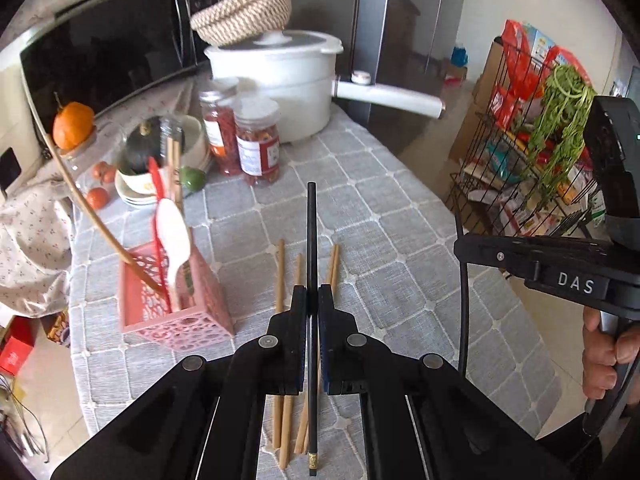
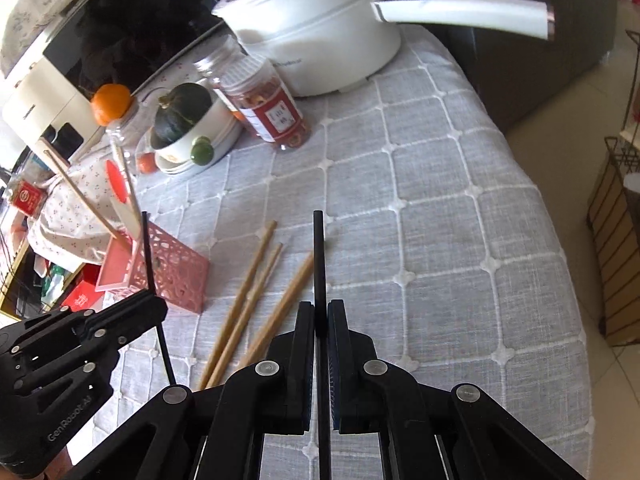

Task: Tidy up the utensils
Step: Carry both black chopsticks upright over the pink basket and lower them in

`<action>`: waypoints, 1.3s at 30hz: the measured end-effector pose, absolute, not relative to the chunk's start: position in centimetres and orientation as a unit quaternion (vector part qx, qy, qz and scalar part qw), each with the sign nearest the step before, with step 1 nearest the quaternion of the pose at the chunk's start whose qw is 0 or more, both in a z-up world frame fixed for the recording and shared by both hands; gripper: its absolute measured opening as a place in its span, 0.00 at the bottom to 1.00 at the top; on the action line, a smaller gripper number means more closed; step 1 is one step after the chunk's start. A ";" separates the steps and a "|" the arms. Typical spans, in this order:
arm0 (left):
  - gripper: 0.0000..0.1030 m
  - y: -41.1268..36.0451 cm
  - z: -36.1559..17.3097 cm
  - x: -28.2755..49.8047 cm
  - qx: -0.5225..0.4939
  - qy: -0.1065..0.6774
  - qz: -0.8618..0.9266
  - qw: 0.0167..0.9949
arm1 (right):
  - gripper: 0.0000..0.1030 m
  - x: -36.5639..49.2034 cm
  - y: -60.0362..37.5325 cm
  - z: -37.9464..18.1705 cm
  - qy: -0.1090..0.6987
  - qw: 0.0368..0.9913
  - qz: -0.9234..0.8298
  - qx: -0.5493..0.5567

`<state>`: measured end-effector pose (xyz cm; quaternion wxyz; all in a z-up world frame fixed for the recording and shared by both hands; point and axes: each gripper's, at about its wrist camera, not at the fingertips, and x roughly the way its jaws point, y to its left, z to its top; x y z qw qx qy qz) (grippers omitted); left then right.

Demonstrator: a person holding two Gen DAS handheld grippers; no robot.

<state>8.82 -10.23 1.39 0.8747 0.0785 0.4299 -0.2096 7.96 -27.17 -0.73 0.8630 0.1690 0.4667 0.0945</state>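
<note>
While both tongs, left tongs [image 1: 312, 294] and right tongs [image 2: 320, 312], each clamp one black chopstick [image 1: 311, 240] lengthwise above the surface [image 1: 400, 240], the pink holder [image 1: 176, 312] sits off to their left, nearer the left hand.

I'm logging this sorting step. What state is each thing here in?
left gripper: shut on a black chopstick
right gripper: shut on another black chopstick
wooden chopsticks: loose on the tablecloth
pink holder: upright, utensils inside
white pot: lidded
</note>
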 end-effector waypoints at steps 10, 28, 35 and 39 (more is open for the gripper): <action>0.05 -4.5 7.9 5.8 0.010 0.334 -0.214 0.918 | 0.04 7.0 -21.9 4.3 0.400 0.902 0.120 0.108; 0.05 4.7 11.6 7.8 -0.106 0.160 -0.099 0.976 | 0.03 7.9 -15.6 11.0 0.297 0.939 0.151 0.090; 0.05 4.3 9.0 10.0 -0.081 0.147 -0.074 0.983 | 0.03 7.6 -15.7 11.2 0.295 0.940 0.147 0.092; 0.05 3.7 6.5 11.8 -0.064 0.176 -0.063 0.980 | 0.03 7.2 -15.9 11.6 0.291 0.940 0.148 0.093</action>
